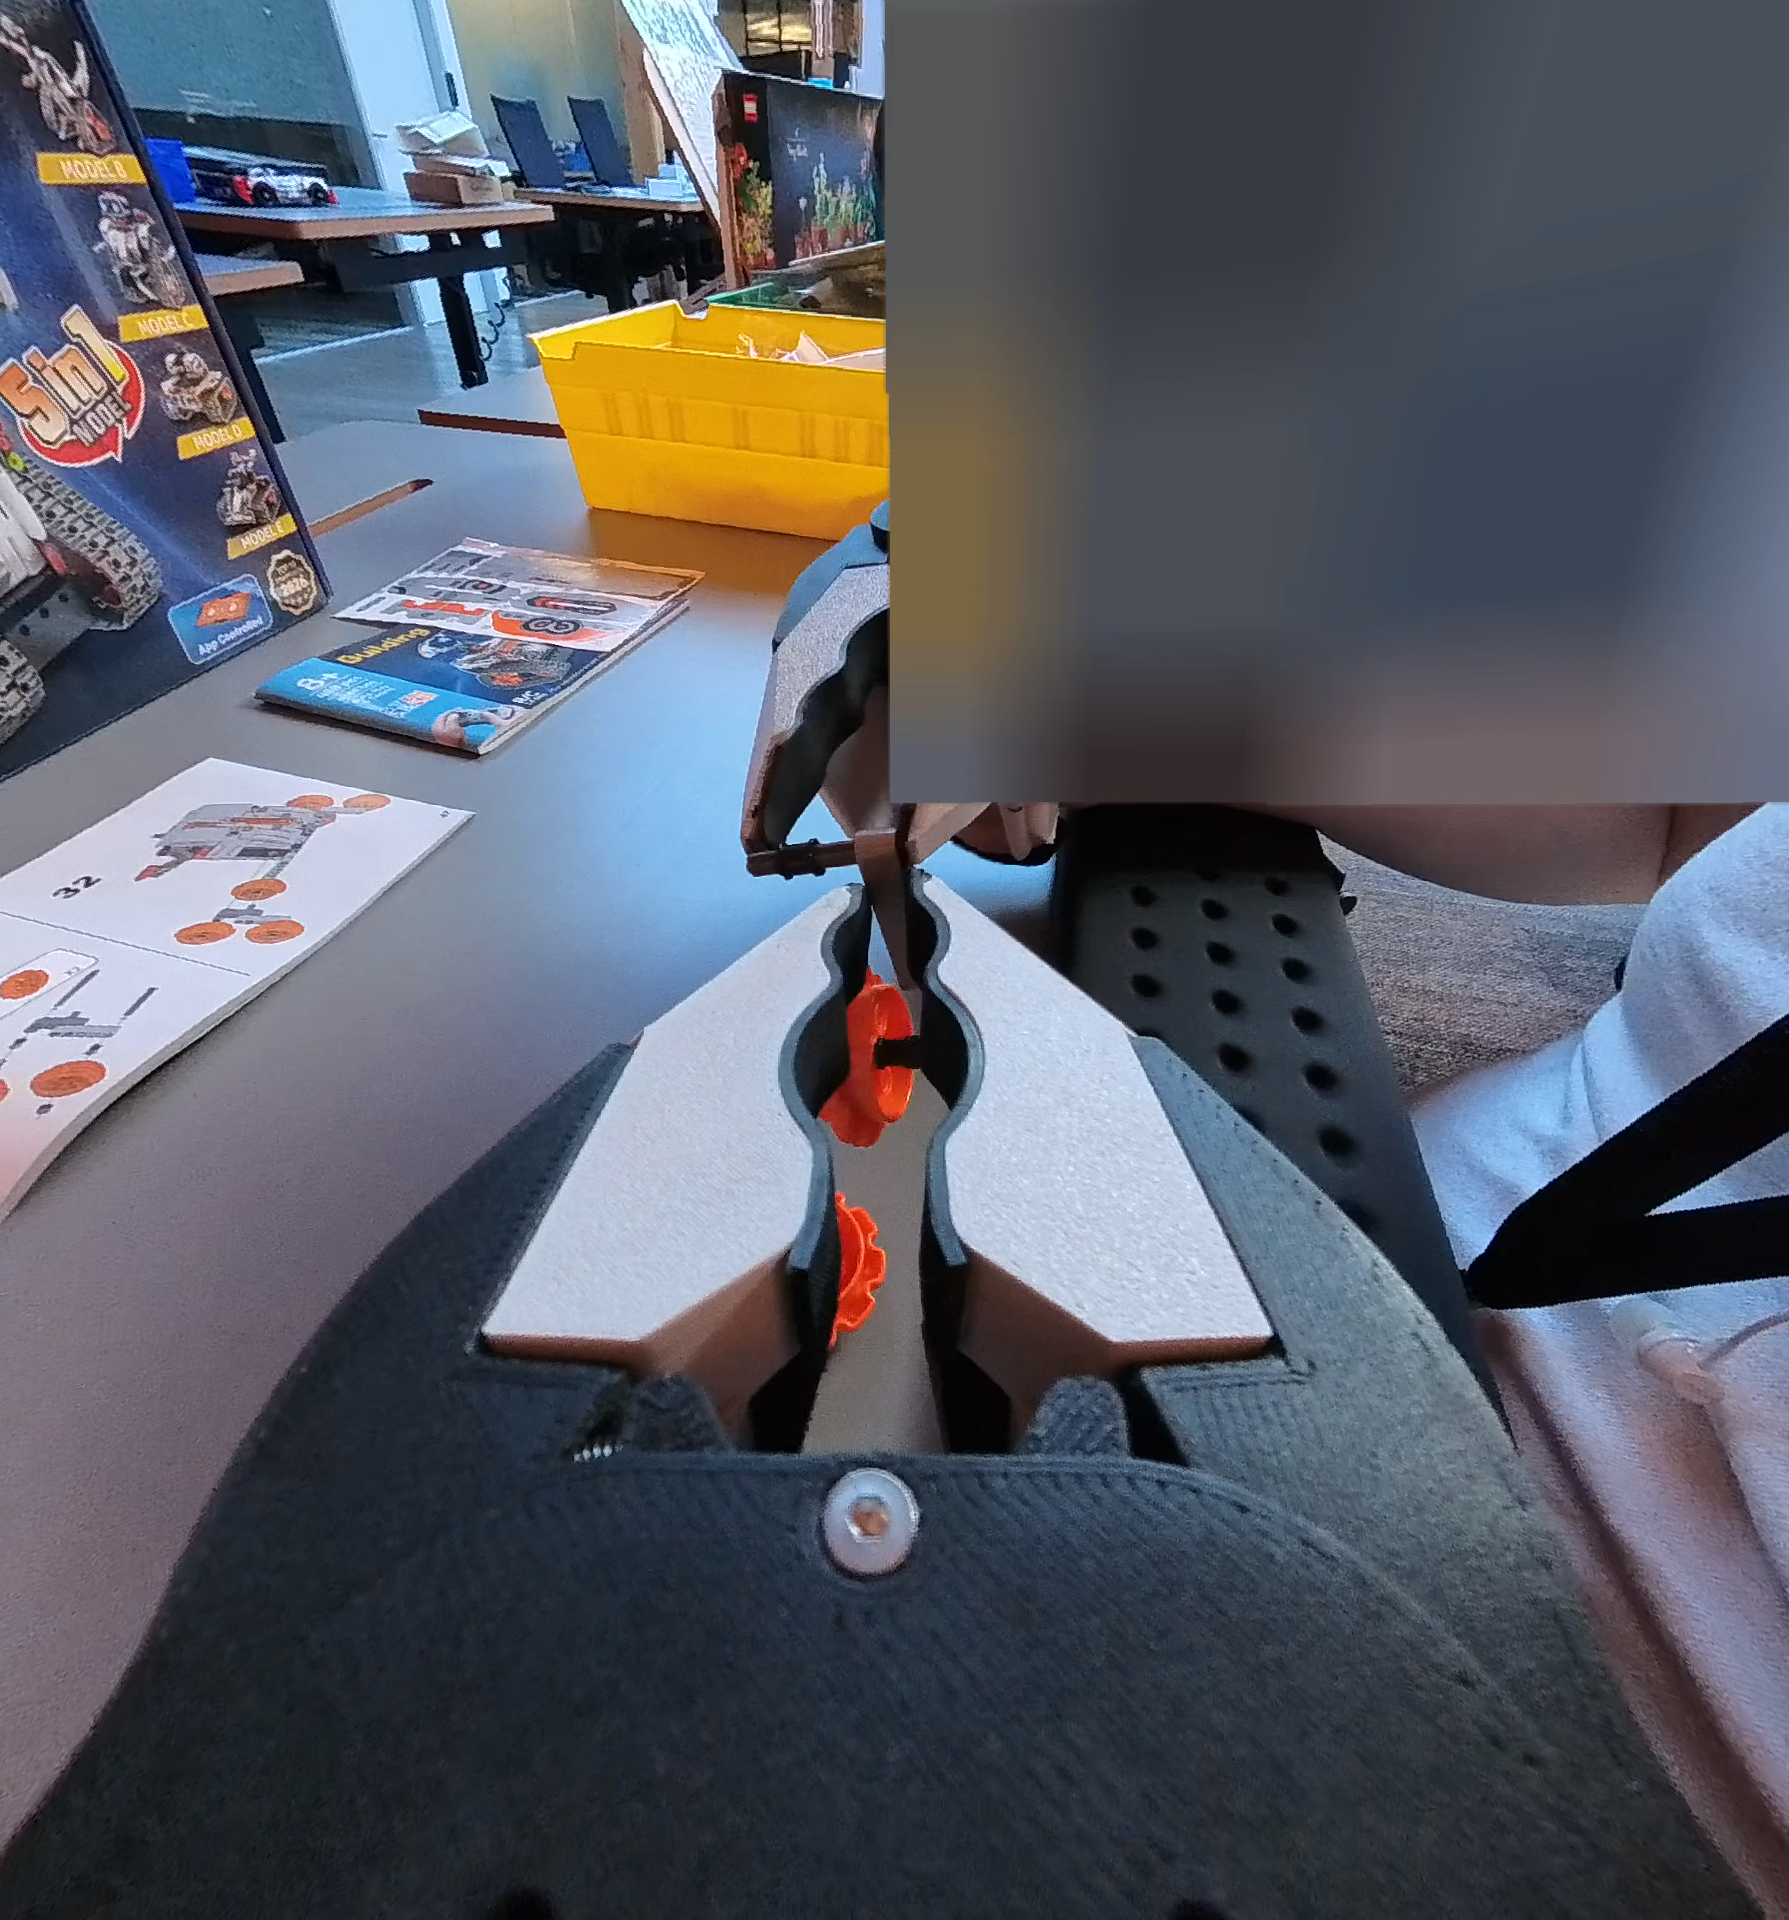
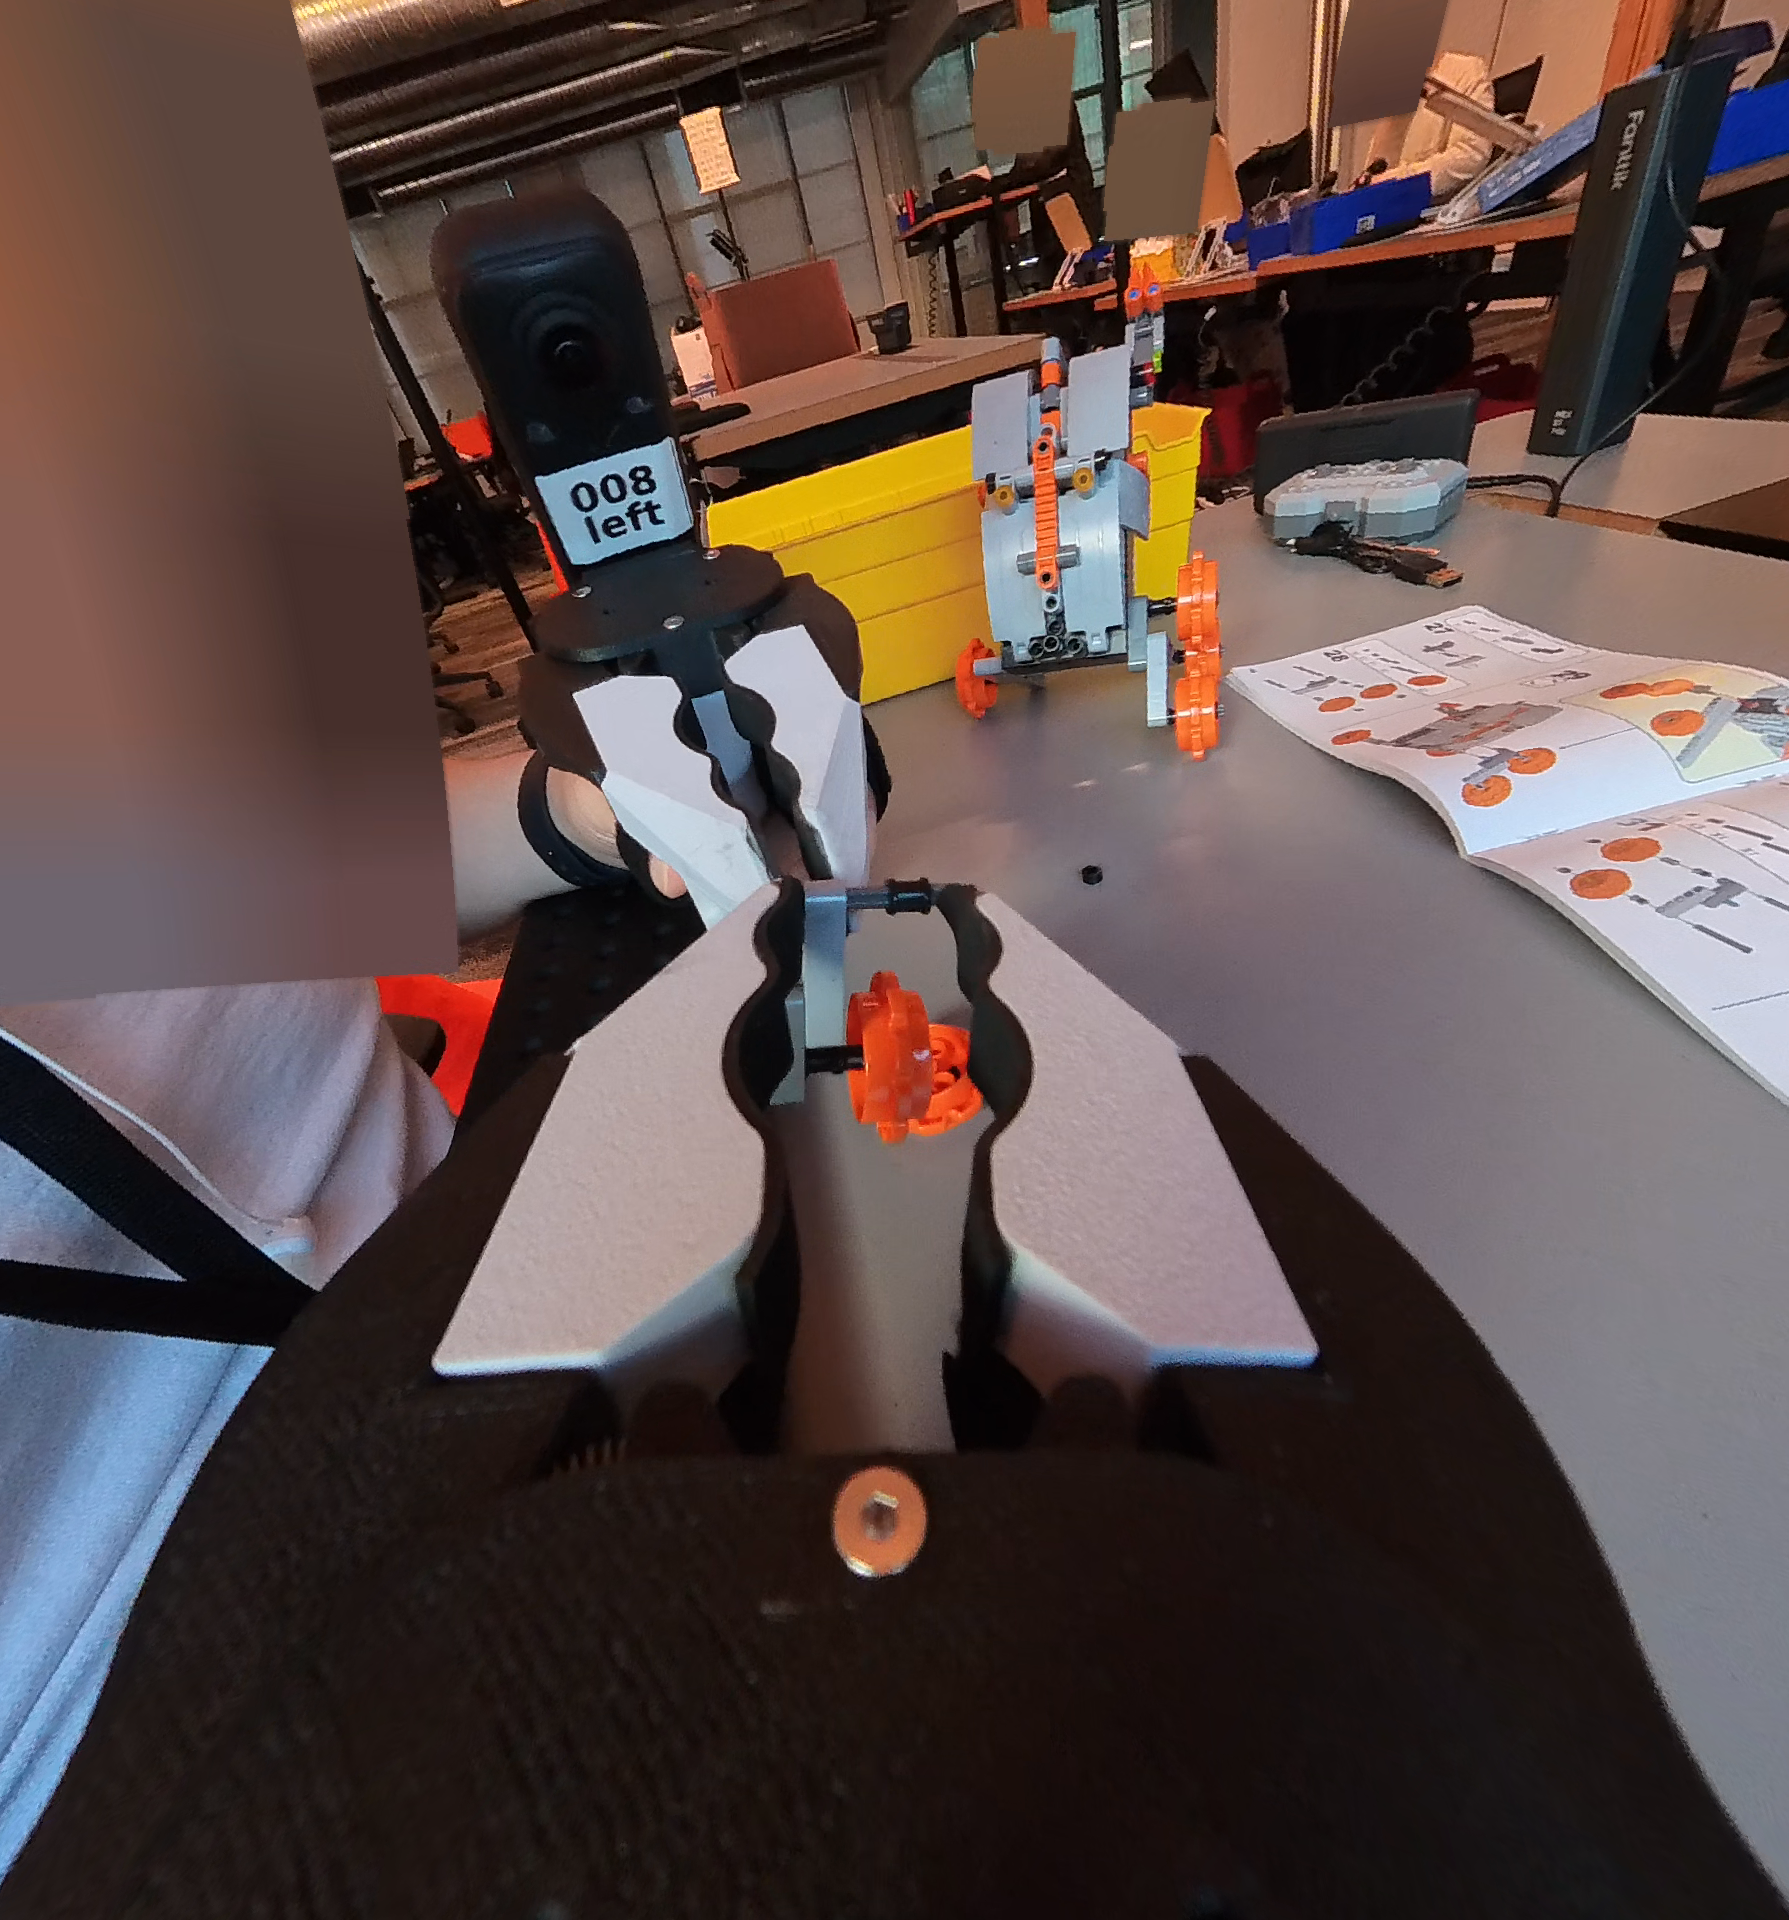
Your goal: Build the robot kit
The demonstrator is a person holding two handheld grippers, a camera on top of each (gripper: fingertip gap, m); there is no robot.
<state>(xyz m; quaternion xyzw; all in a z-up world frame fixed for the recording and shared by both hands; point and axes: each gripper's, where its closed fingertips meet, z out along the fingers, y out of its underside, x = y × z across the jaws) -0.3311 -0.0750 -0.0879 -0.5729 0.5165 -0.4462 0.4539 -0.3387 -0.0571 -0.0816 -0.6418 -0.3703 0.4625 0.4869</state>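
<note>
A small assembly is held between both grippers above the grey table: a thin grey beam (image 2: 822, 977), a black axle (image 2: 900, 894) through its top end, and orange gears (image 2: 900, 1060) on a lower axle. My right gripper (image 2: 879, 894) is shut across the black axle and the beam's top. My left gripper (image 2: 802, 873) comes in from the far side and pinches the beam's top edge. In the left wrist view, my left gripper (image 1: 890, 899) is shut on the beam (image 1: 895, 935). An orange gear (image 1: 869, 1060) sits between its fingers. The right gripper (image 1: 828, 847) meets it from above, and the axle (image 1: 796, 860) sticks out left.
A yellow bin (image 2: 869, 561) stands behind, beside a partly built grey and orange model (image 2: 1077, 551). An open instruction booklet (image 2: 1596, 790) lies to the right. A grey controller with a cable (image 2: 1357, 499) and a small black piece (image 2: 1089, 873) are on the table. The kit box (image 1: 90, 416) and booklets (image 1: 485, 665) are left. Less than 4 cm separates the two grippers' tips.
</note>
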